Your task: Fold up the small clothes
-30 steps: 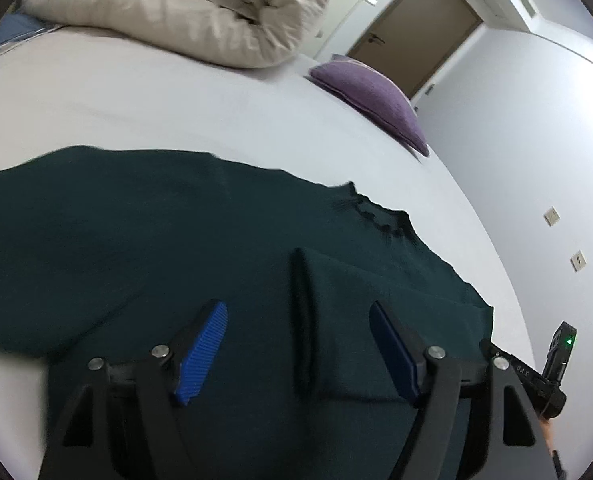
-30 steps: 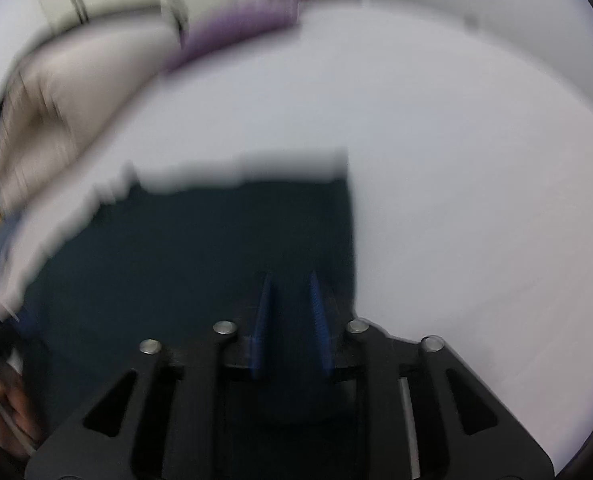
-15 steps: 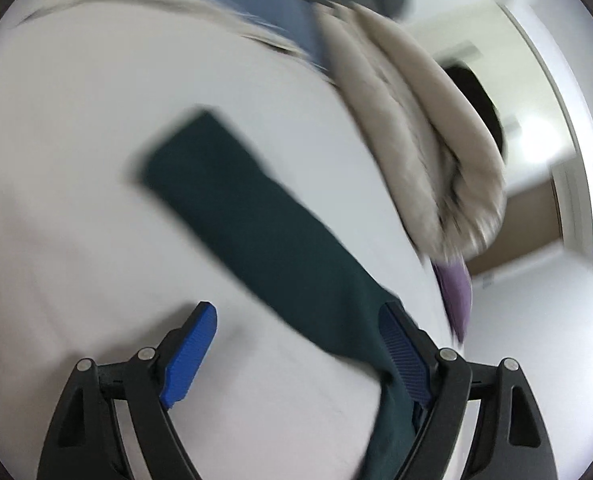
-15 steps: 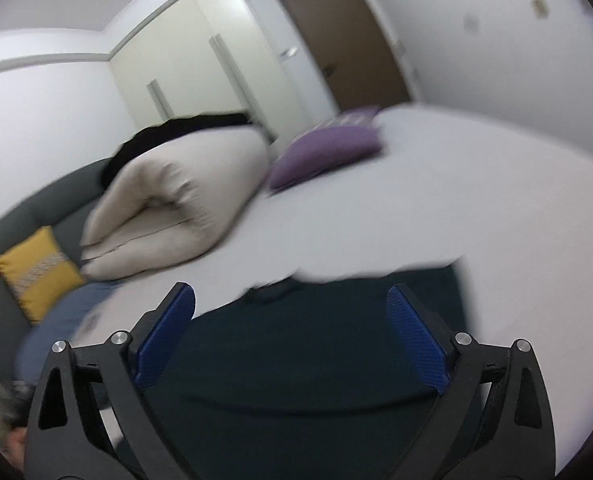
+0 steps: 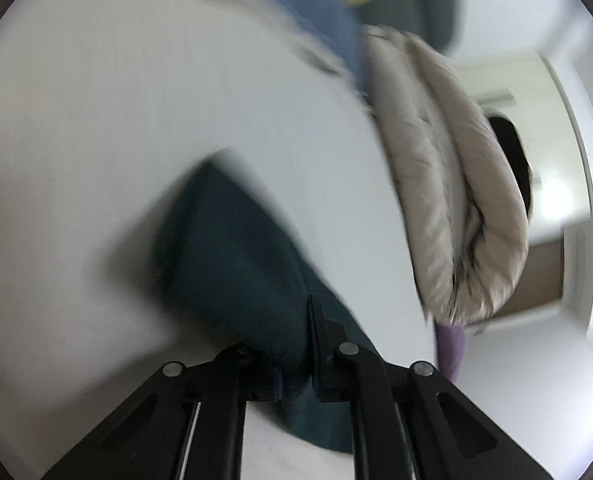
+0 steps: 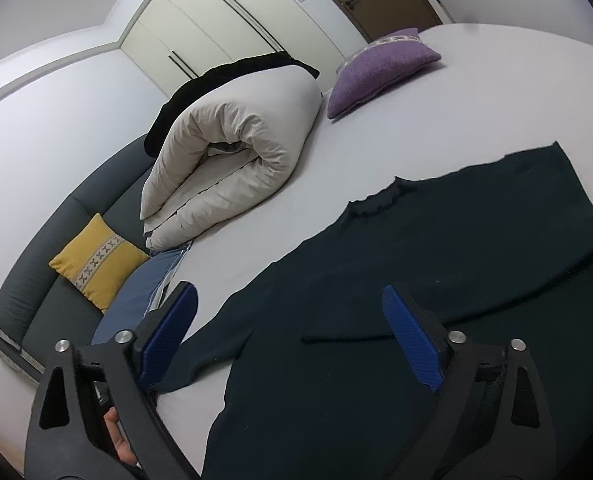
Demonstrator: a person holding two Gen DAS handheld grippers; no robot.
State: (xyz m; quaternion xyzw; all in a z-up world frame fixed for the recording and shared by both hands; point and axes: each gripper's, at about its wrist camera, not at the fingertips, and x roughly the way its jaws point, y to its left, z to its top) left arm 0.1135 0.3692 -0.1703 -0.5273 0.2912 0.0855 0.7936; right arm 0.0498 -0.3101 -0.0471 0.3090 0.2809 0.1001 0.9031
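My left gripper (image 5: 296,344) pinches the sweater (image 6: 436,300) sleeve; my right gripper (image 6: 292,336) hangs spread above its body on the bed (image 6: 496,92). Soft, limp knit: best gripped at cuffs and hem.

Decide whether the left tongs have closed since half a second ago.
Yes. The left tongs, then spread wide, are now shut on the sleeve, nearer the beige duvet.

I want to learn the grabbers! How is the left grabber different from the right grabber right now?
The left gripper is shut on the dark green sweater's sleeve; the right gripper is open and holds nothing. The left view is blurred, the right view sharp. The right one hangs above the sweater's body. Both have black frames.
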